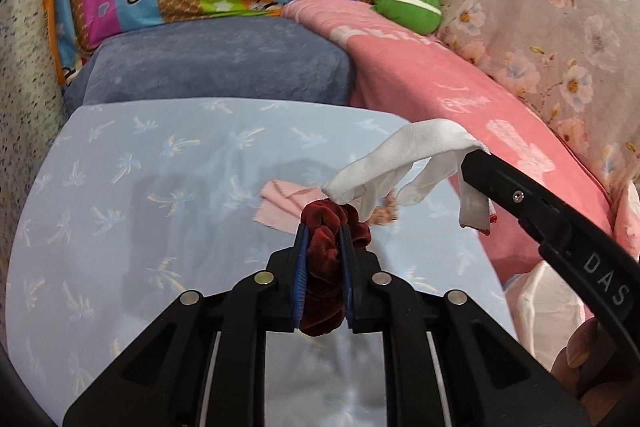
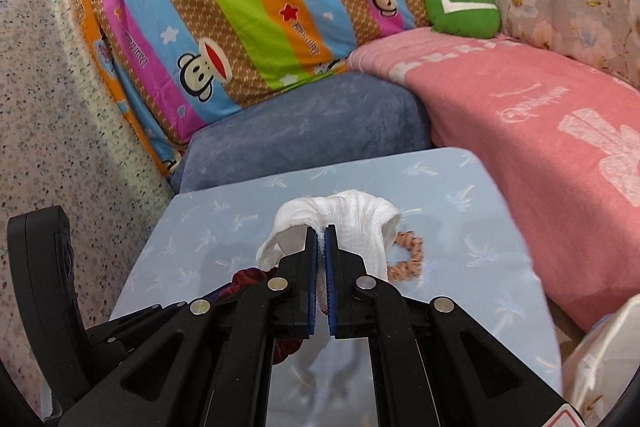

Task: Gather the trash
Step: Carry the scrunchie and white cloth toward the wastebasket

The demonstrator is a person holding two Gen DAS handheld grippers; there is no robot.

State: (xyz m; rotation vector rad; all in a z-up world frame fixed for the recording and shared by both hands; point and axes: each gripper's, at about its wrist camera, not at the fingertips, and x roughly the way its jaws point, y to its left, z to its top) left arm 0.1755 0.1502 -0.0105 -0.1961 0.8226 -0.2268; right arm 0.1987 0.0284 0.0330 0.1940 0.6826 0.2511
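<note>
We had both tongs loaded above the pale blue palm-print board (image 1: 132, 163). Our left gripper (image 1: 323, 231) was clamped on a dark red velvet scrunchie (image 1: 326, 247), bunched thick between the blue pads. Our right gripper (image 2: 321, 231) was pinched together on a white glove (image 2: 352, 215), whose fingers dangled down toward the scrunchie in the left wrist view.

The glove was held only by a thin fold, so a jerk could have pulled it free and dropped it back on the board. Its hanging fingers looked to be touching the scrunchie, though the fisheye left that uncertain, and the two cloths could have snagged when we parted our hands.

A tan scrunchie (image 2: 408, 255) and a pink cloth square (image 1: 280, 205) lay on the board just beyond. Sweeping low could have dragged them off the edge. What seemed to be a white plastic bag (image 2: 600, 359) sat at the right, and a loose mouth could have let a drop miss.
</note>
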